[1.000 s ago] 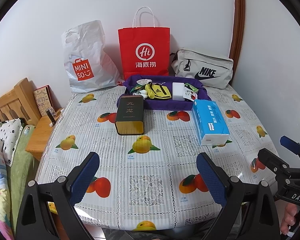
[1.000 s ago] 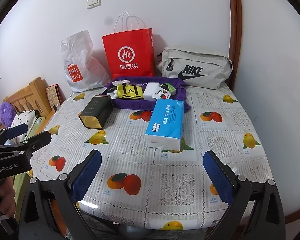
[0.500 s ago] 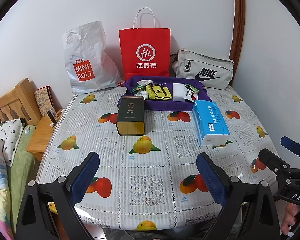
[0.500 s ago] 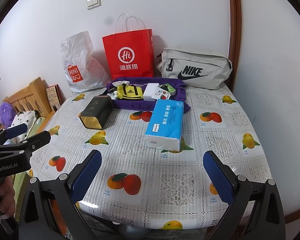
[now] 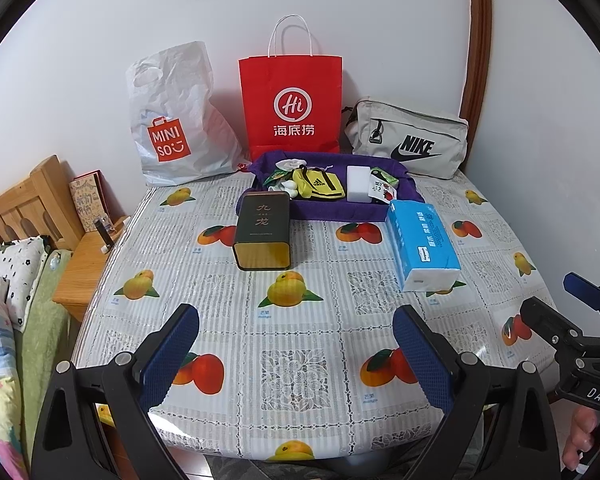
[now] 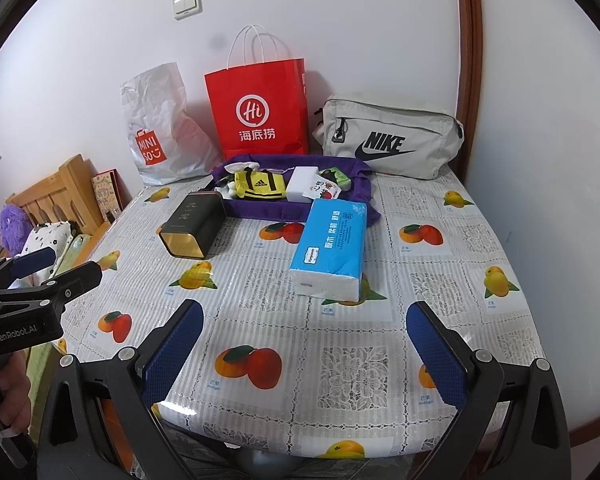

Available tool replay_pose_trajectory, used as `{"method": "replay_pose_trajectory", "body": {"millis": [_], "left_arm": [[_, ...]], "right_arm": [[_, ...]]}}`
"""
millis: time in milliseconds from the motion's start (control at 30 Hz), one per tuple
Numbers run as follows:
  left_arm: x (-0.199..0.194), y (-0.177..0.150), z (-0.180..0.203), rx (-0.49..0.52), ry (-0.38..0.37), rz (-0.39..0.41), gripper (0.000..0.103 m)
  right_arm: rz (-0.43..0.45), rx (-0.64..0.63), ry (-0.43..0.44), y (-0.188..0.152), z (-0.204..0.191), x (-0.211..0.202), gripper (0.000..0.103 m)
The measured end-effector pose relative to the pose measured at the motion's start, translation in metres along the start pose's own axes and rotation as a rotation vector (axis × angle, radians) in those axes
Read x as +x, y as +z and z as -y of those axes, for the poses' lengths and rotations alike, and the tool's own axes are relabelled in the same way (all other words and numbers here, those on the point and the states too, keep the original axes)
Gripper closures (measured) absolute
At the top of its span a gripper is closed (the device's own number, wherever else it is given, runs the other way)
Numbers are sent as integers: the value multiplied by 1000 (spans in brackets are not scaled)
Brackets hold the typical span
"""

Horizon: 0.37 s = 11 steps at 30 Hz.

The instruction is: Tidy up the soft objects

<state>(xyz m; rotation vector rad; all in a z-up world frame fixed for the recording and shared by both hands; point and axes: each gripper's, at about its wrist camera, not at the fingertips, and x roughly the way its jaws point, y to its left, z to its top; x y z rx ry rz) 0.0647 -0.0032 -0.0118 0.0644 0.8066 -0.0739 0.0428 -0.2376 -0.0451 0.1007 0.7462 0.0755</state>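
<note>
Both units hover over the near edge of the counter [image 5: 300,344], empty. Left hand-held gripper [image 5: 296,356]: jaws spread wide, pads touching nothing. Right hand-held gripper [image 6: 304,352]: likewise released, nothing between its pads. Soft things all lie ahead of both grippers: a blue tissue pack [image 6: 332,248] flat on the counter, straight ahead of the right unit and ahead-right of the left; beyond it a purple cloth tray [image 5: 332,212] holding a yellow pouch [image 5: 320,188], a white block [image 5: 358,188] and small packets. A dark tin [image 5: 264,236] lies on its side ahead of the left unit, touching the tray's near rim. Behind the tray stand a white plastic bag [image 5: 176,120], red paper bag [image 5: 292,108] and grey waist bag [image 5: 408,140]. Judgement: this layout fits either items awaiting sorting or a sort already finished, so no move is prescribed. Any grasp on the tissue pack would go best across its narrow width, with light squeeze, since it will deform and its film looks slippery.
</note>
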Motion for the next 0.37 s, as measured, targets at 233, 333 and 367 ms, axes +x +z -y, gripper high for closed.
{"method": "replay_pose_trajectory", "body": {"millis": [233, 333, 367], "left_arm": [[0, 0, 0, -1, 0, 0, 5], [0, 0, 1, 0, 1, 2, 5], [0, 0, 1, 1, 1, 5, 5]], "right_arm": [[-2, -1, 1, 0, -1, 1, 3], [-1, -2, 3, 0, -1, 1, 3], [-2, -1, 1, 0, -1, 1, 3]]}}
